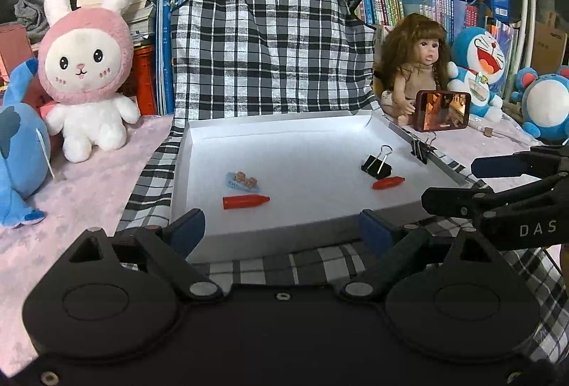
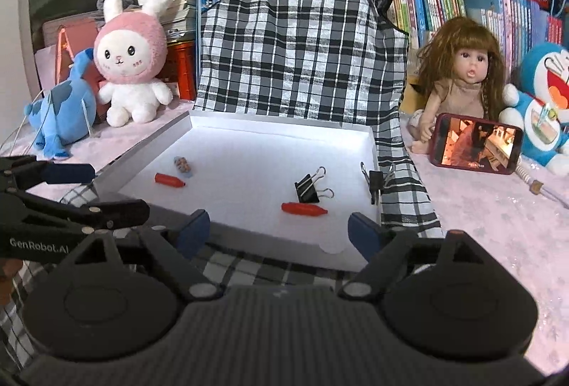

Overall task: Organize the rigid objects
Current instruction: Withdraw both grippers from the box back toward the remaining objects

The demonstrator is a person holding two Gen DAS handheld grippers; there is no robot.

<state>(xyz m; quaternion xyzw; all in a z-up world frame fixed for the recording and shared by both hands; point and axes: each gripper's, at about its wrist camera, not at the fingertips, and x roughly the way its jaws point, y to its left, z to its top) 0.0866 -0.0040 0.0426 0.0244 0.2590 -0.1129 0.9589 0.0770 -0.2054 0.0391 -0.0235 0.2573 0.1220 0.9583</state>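
A shallow white tray (image 1: 277, 126) (image 2: 277, 126) lies on a black-and-white plaid cloth (image 1: 270, 41). Inside it are two small red bottle shapes (image 1: 245, 201) (image 1: 388, 182), a small blue patterned piece (image 1: 242, 180) and a loose black binder clip (image 1: 376, 165). A second binder clip (image 1: 421, 148) (image 2: 375, 183) is clamped on the tray's right rim. My left gripper (image 1: 281, 229) (image 2: 119, 189) hovers open at the tray's near edge, holding nothing. My right gripper (image 2: 277, 228) (image 1: 450, 183) is open too, beside it at the near right, with the nearer red bottle (image 2: 303, 209) just ahead.
A pink rabbit plush (image 1: 85, 66) and a blue plush (image 1: 17, 151) sit left of the tray. To its right are a doll (image 2: 462, 80), a propped phone (image 2: 476, 144) and a blue cat plush (image 2: 547, 101). Books and red baskets line the back.
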